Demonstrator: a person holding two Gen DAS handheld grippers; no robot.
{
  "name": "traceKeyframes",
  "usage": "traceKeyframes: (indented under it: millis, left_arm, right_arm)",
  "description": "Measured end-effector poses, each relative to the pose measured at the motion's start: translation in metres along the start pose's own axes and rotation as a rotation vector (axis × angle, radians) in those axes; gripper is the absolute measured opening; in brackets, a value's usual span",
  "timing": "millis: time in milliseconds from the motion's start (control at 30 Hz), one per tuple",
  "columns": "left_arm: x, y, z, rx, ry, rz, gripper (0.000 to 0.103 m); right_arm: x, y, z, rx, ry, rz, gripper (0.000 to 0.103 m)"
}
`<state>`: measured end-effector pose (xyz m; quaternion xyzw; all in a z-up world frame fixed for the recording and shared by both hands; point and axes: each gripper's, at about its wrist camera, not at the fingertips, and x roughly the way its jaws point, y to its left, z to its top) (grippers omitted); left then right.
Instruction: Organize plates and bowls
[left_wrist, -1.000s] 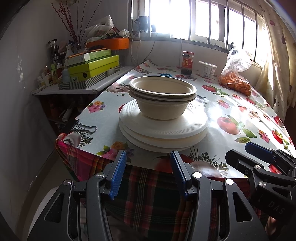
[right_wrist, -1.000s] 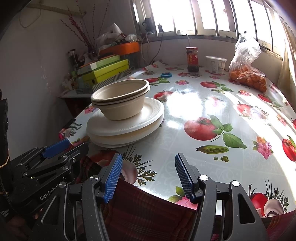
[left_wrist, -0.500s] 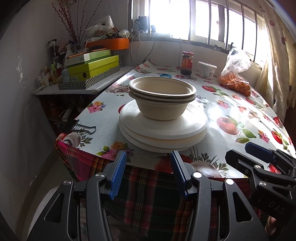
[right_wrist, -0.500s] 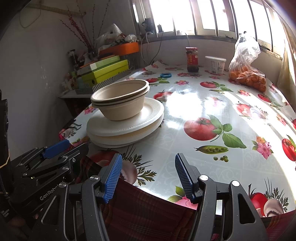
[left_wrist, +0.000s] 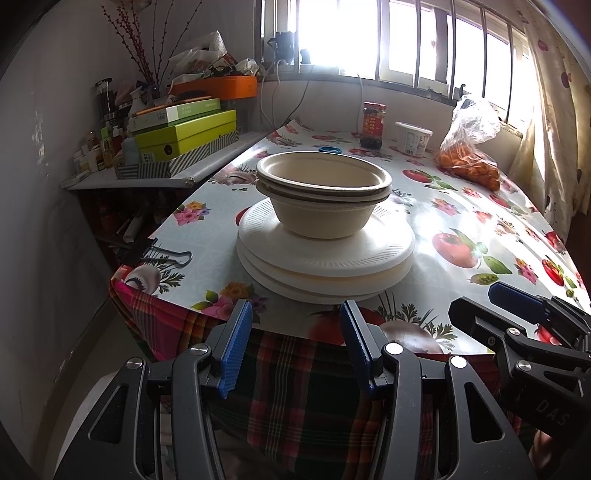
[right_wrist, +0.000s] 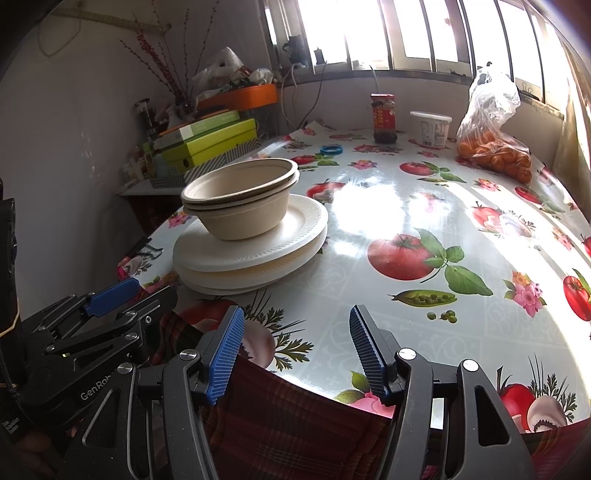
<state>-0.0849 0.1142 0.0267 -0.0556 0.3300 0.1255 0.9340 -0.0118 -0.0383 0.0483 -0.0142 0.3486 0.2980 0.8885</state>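
Nearest to us, our left gripper (left_wrist: 295, 343) and right gripper (right_wrist: 295, 349) hang side by side off the near edge of the desk (right_wrist: 424, 206), above the plaid cloth (left_wrist: 295, 387) that drapes down there; the jaws of both stand about half open with nothing between them, so neither has hold of anything. Just beyond the left gripper, near the desk's left front corner, sit the white plates (left_wrist: 325, 254) in a low stack, and the two tan bowls (left_wrist: 323, 192) are nested one inside the other on top of them. Bowls over plates makes one compact pile, broad pieces below for steadiness, and we judge the sorting either done or not begun. A binder clip (left_wrist: 162, 254) grips the covering at the left edge, presumably to keep it from sliding. Farther back, a jar (right_wrist: 384, 118), a white tub (right_wrist: 430, 129) and a bag of oranges (right_wrist: 491, 147) line the wall under the window, well apart from the pile.
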Motion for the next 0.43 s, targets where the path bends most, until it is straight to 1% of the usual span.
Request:
traceKeyframes:
  millis: [433]
  left_arm:
    - [0.0029, -0.0007, 0.0005, 0.010, 0.011, 0.003, 0.051]
  right_arm:
    - [0.0001, -0.0008, 0.0004, 0.003, 0.002, -0.001, 0.060]
